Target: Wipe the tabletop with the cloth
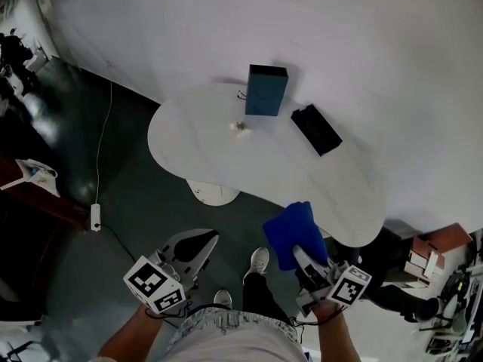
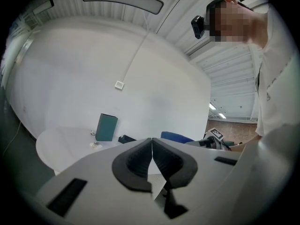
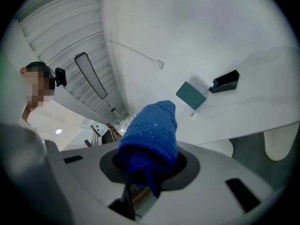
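Observation:
A blue cloth [image 1: 294,234] is clamped in my right gripper [image 1: 302,253], held in the air just off the near edge of the white oval tabletop [image 1: 211,138]. In the right gripper view the blue cloth [image 3: 151,139] bulges out from between the shut jaws and hides the fingertips. My left gripper [image 1: 198,241] hangs lower left over the dark floor, away from the table. Its jaws meet with nothing between them in the left gripper view [image 2: 152,150].
On the tabletop stand a teal box [image 1: 266,90], a black flat case [image 1: 316,129] and a small crumpled white scrap [image 1: 241,129]. A white round pedestal base [image 1: 213,193] shows under the table. A cable and power strip [image 1: 96,216] lie on the floor at left.

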Tool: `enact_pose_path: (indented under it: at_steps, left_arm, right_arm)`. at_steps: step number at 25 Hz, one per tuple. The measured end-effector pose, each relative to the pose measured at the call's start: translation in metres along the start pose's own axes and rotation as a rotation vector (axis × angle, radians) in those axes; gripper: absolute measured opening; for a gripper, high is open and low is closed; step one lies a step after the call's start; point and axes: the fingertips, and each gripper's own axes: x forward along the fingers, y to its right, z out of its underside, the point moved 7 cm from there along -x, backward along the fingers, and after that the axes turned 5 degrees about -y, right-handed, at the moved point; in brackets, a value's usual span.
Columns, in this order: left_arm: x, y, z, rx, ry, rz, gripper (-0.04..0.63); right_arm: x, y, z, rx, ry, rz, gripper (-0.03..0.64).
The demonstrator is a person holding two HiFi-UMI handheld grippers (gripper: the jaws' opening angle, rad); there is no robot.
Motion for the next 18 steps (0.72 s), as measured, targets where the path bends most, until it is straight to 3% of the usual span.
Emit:
enact_pose_path:
  at_steps: [18]
  left_arm:
    - [0.137, -0.048, -0.026, -0.016, -0.034, -0.080, 0.021]
  right_arm:
    - [0.046, 0.092, -0.122, 0.023, -0.090, -0.053, 0.117]
